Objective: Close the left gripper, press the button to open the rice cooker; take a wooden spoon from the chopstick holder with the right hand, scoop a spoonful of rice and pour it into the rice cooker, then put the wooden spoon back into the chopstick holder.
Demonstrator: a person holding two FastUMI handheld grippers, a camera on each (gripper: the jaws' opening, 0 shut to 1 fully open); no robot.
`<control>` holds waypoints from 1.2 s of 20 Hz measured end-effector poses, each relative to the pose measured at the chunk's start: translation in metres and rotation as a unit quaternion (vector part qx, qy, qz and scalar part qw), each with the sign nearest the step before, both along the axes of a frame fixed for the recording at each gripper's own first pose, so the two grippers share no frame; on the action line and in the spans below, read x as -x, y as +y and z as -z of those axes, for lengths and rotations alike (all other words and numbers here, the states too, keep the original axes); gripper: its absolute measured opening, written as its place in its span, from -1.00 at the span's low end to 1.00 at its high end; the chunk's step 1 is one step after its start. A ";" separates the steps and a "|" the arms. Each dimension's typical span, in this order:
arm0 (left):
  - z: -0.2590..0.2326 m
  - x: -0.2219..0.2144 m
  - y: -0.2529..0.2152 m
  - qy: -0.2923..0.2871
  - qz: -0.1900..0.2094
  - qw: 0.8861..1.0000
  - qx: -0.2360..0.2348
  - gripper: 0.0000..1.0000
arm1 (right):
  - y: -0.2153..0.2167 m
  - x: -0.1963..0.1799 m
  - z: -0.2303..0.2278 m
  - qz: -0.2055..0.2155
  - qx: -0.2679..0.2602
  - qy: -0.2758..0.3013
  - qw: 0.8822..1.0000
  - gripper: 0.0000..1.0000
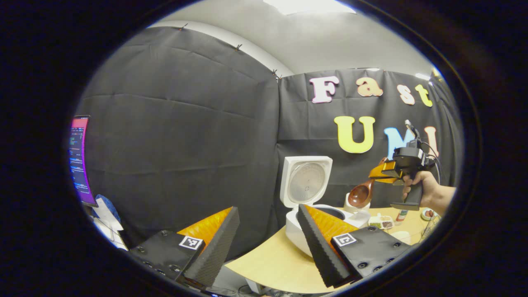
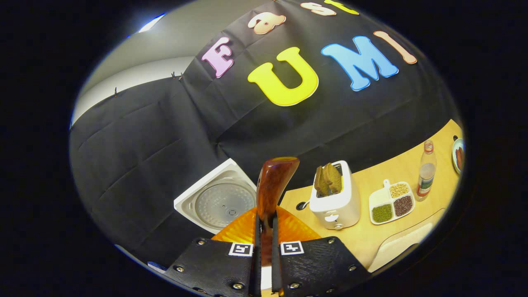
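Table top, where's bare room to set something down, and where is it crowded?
Bare wood on the table lies in front of the rice cooker, toward the near edge, and between the toaster and the divided dish. Crowded: along the wall edge, from that dish to the bottle.

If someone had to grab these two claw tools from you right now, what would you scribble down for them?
Left gripper: open, holding nothing, near the rice cooker.
Right gripper: shut on the wooden spoon, raised above the table.
Done: cooker lid is up; the spoon is in hand.
I cannot tell whether rice has been scooped yet.
Left: pour rice into the cooker if not done, then return the spoon to the chopstick holder.
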State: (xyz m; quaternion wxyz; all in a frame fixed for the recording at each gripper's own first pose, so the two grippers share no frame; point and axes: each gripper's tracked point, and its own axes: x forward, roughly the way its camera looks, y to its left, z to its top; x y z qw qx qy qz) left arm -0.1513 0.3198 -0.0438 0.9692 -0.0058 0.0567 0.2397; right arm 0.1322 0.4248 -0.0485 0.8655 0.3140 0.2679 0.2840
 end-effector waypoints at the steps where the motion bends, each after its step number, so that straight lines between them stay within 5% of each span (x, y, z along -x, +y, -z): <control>1: -0.002 -0.004 -0.005 -0.003 0.006 1.000 0.001 0.91 | -0.014 -0.002 -0.003 0.008 -0.002 0.001 1.000 -0.79; 14: -0.021 -0.058 -0.077 -0.020 0.073 0.997 0.005 0.97 | -0.188 -0.017 0.010 0.113 0.036 0.008 0.993 -0.80; 24: -0.025 -0.095 -0.146 -0.028 0.126 0.991 0.016 0.84 | -0.329 -0.016 0.037 0.200 0.074 0.025 0.977 -0.79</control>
